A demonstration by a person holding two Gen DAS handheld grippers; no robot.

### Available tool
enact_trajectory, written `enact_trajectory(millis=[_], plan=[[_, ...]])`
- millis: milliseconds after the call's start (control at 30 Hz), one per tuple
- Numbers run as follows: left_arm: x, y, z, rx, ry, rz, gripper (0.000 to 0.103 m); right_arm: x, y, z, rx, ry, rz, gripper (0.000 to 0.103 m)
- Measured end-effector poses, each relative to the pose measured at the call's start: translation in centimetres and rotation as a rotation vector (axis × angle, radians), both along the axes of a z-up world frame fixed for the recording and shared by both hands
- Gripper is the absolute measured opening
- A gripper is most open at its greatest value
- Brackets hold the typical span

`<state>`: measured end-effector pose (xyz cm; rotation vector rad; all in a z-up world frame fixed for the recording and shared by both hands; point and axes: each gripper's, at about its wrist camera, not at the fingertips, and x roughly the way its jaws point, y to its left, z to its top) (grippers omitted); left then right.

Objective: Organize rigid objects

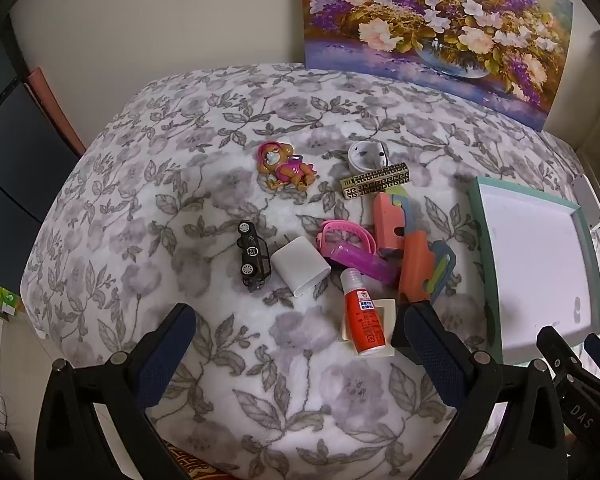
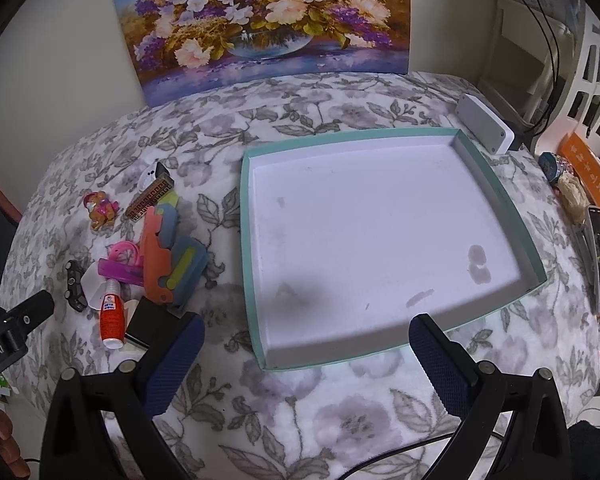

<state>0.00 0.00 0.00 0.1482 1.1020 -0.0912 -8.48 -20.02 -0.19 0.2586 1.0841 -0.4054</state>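
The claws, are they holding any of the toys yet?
No. The left claw and the right claw are both wide open with nothing between them. The toys lie on the cloth, and the tray holds nothing.

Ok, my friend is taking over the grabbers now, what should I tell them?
Left gripper: open, holding nothing, above the cloth near the toy pile.
Right gripper: open, holding nothing, at the tray's near edge.
Tray: nothing in it yet.
Still on the cloth: toy car, white charger, red bottle, monkey figure and the other small things.
Done: nothing. Left: move everything into the tray.
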Motion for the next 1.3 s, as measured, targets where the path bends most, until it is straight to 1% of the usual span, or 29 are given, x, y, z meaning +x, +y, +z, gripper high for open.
enact_trajectory(millis=[1300], plan=[[-0.06, 0.06, -0.03, 0.001, -0.002, 0.0, 0.103, -0.05, -0.27, -0.81, 0.01, 0.045, -0.008, 0.103]])
